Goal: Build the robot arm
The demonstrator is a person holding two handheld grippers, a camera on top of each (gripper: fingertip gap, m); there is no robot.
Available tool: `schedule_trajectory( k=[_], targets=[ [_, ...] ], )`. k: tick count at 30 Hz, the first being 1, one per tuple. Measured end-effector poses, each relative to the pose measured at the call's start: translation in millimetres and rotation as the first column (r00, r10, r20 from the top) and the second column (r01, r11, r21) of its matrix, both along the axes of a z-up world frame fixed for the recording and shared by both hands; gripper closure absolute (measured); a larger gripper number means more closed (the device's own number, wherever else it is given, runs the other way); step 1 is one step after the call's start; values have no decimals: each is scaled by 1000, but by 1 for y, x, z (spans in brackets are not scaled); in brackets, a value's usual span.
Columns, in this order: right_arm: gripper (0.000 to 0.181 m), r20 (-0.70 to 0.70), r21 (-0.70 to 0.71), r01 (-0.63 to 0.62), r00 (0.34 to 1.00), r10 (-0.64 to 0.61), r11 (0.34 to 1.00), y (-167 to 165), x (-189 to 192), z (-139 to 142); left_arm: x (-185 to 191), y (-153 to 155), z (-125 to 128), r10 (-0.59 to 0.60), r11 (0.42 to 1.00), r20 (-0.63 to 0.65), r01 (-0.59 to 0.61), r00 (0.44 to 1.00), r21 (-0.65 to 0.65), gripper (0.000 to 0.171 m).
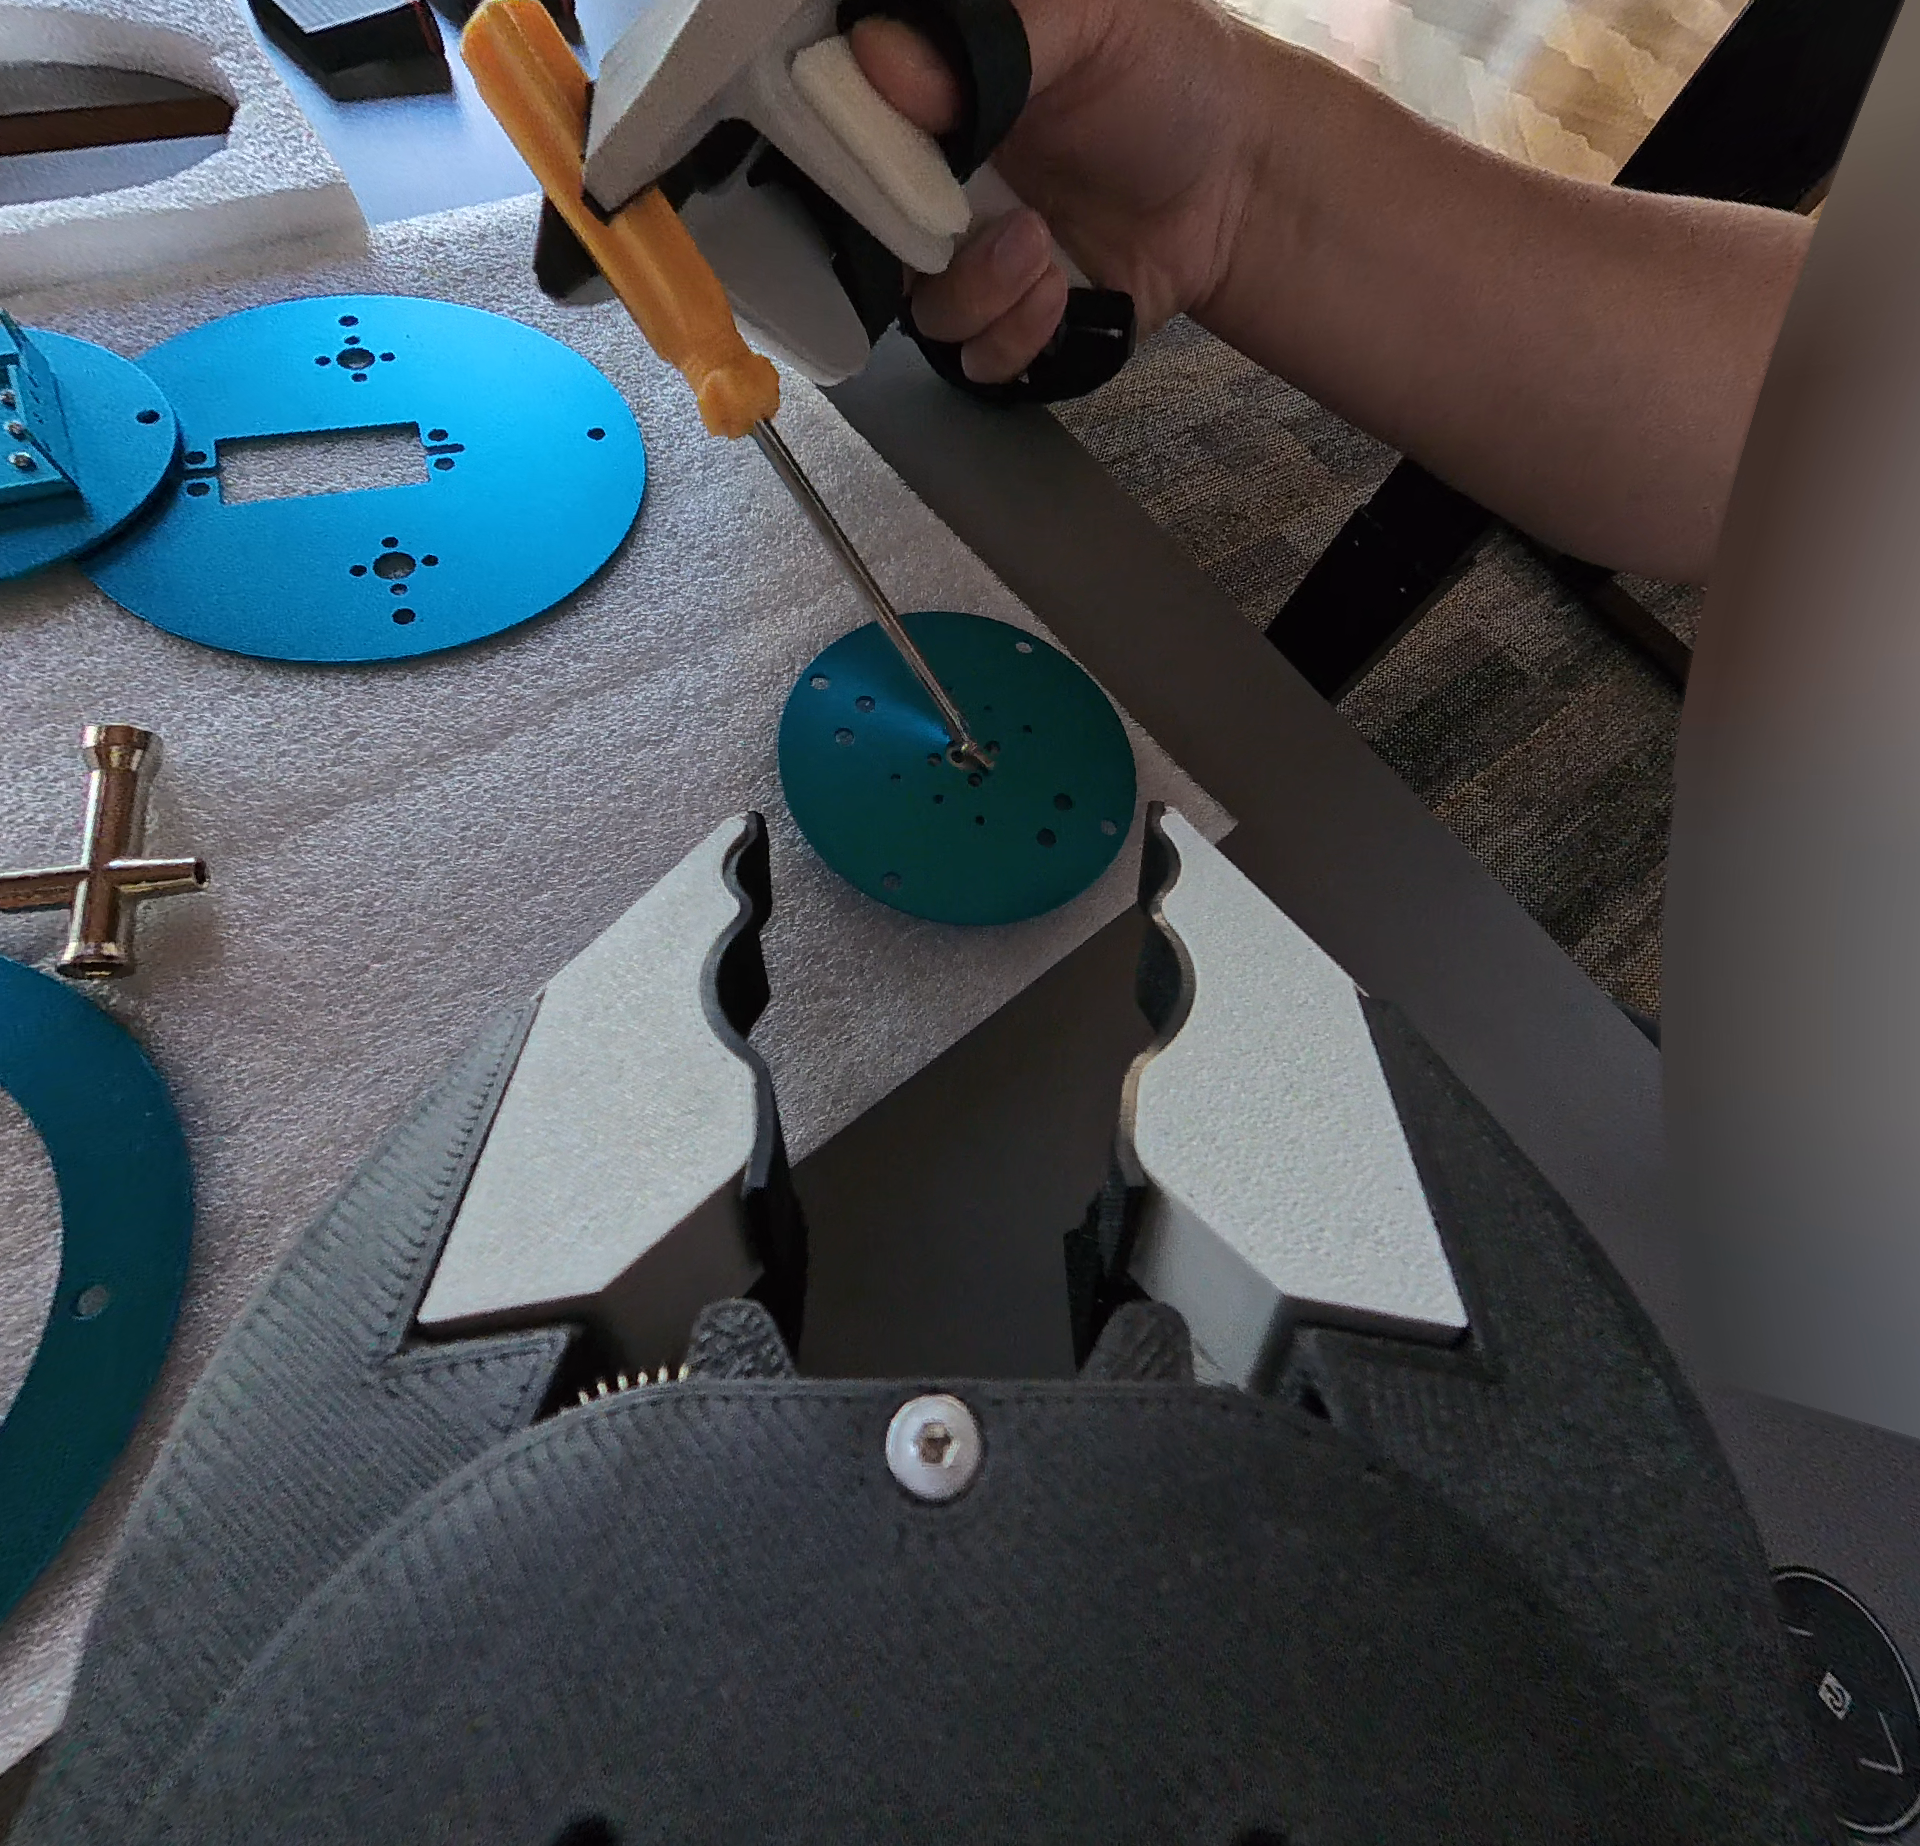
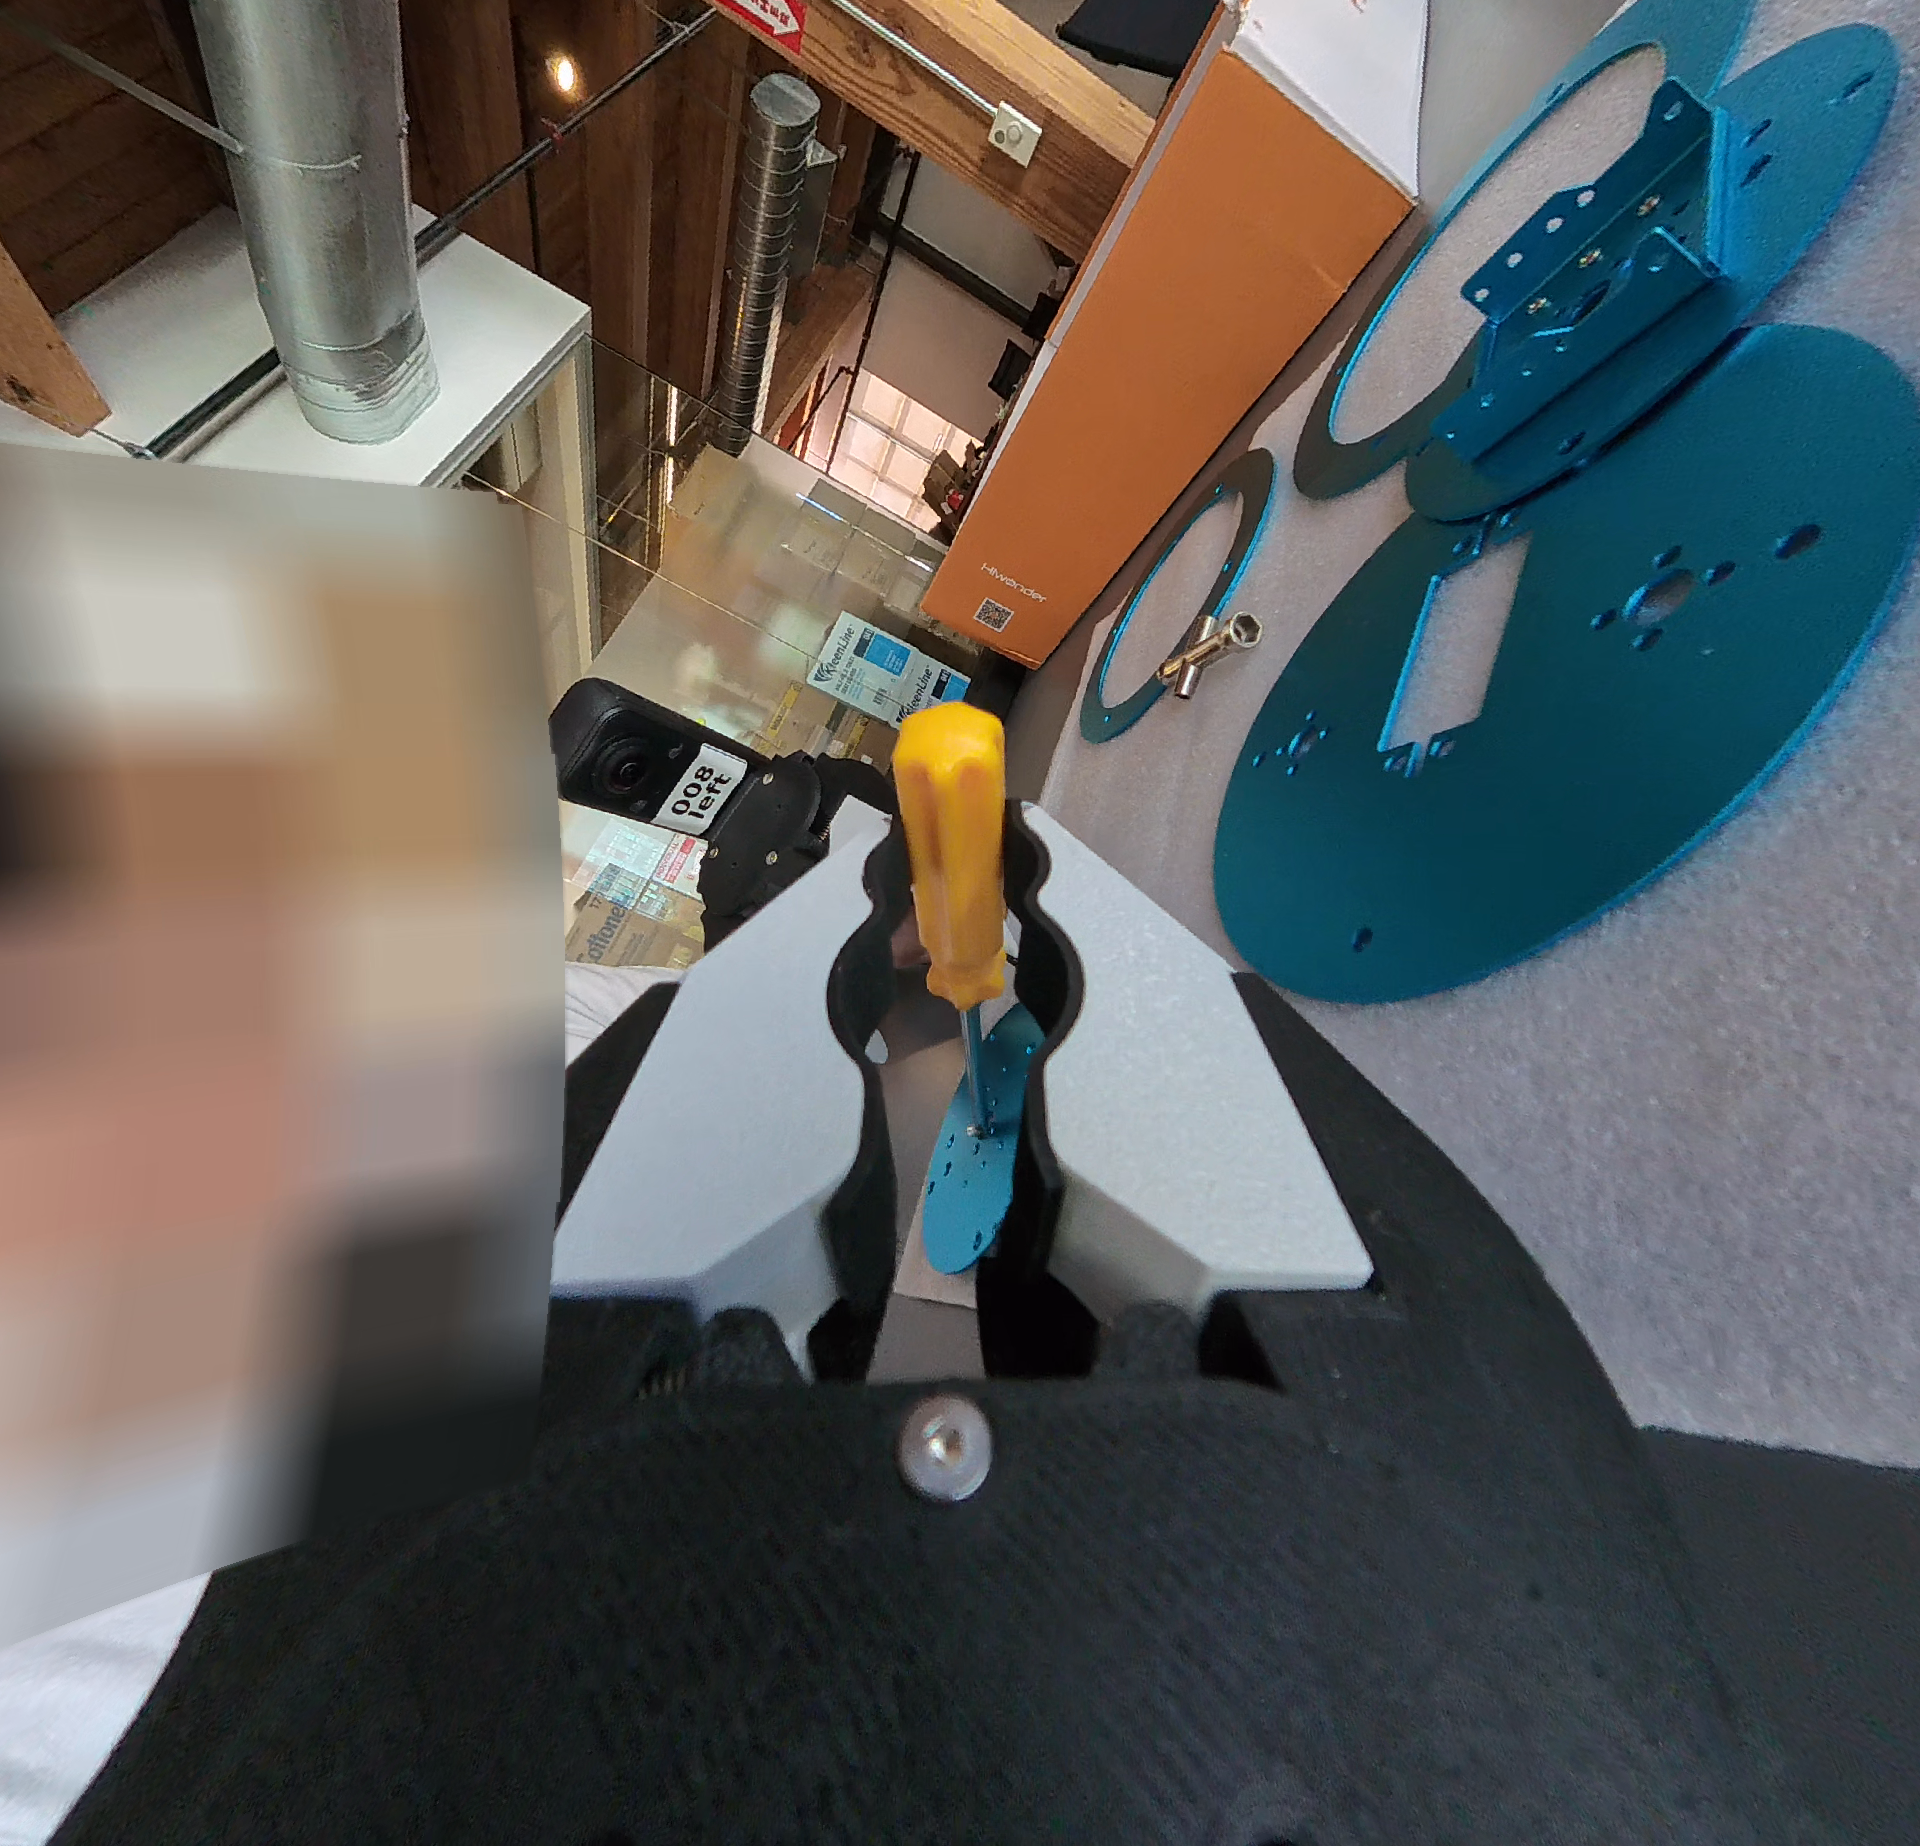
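Note:
My right gripper (image 2: 951, 851) is shut on the yellow handle of a screwdriver (image 2: 951, 851). It also shows in the left wrist view (image 1: 623, 227), held by a hand. The screwdriver's tip rests on a screw (image 1: 971, 754) near the middle of a small blue disc (image 1: 904, 820) with several holes, which lies on white foam (image 1: 468, 757) near the table edge. The disc shows between my right fingers (image 2: 977, 1194). My left gripper (image 1: 956, 840) is open and empty, just short of the disc's near rim.
A large blue disc with a rectangular cutout (image 1: 364, 477) lies at the left, a blue bracket (image 2: 1590, 279) on another plate behind it. A metal cross wrench (image 1: 99, 861) and blue rings (image 1: 94, 1266) lie nearby. An orange box (image 2: 1164, 362) and black boxes (image 1: 332, 9) stand beyond. The table edge (image 1: 1195, 653) runs diagonally at the right. The grippers' ends are close to 12 centimetres from one another.

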State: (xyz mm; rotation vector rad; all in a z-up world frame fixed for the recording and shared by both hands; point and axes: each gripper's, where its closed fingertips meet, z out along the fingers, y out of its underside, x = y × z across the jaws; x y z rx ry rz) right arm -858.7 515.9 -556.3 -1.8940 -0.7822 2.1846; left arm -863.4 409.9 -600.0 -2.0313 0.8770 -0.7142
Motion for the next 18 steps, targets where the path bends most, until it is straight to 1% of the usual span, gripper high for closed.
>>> schedule_trajectory(
  k=[3, 10, 12, 14, 18],
  targets=[
    [165, -26, -12, 5, 1000, -6, 1000, 1, 2, 3, 0, 0, 0, 1, 1000, 3, -1, 1000, 0, 102],
    [165, -90, 31, 27, 996, -25, 999, 1, 7, 12, 0, 1, 2, 11, 1000, 29, -11, 1000, -13, 109],
    [165, -120, 56, 40, 992, -33, 998, 0, 9, 18, 1, 1, 4, 12, 1000, 46, -11, 999, -15, 116],
    [165, -180, 103, 54, 983, -35, 993, -6, 11, 29, 1, 3, 7, 34, 999, 74, -32, 997, -30, 125],
    [165, -304, 224, 109, 952, -37, 968, -21, 19, 60, 10, 0, 18, 22, 998, 175, -12, 984, -55, 133]
  ],
)
